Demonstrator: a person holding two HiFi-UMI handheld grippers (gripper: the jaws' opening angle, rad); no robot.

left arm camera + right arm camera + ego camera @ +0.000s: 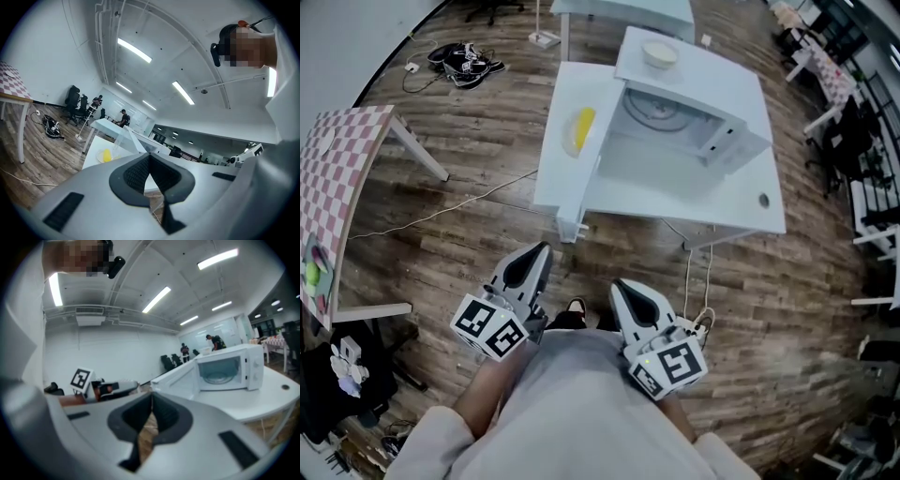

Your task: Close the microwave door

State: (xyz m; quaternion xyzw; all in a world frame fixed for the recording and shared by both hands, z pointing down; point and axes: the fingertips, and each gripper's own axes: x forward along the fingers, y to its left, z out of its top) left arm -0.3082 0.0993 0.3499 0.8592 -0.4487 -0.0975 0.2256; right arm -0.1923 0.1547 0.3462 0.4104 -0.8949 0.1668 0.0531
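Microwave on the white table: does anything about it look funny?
Yes. The door of the microwave is swung wide open to the side, so the glass turntable inside shows, with nothing on it. A door left hanging out like that is the one odd thing here.

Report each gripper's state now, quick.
Left gripper: closed, holding nothing.
Right gripper: closed, holding nothing.

- The left claw point(541, 251) is hovering low and pointing forward, its jaws pressing together.
- The right claw point(620, 285) is hovering just beside it, its jaws likewise closing on each other.
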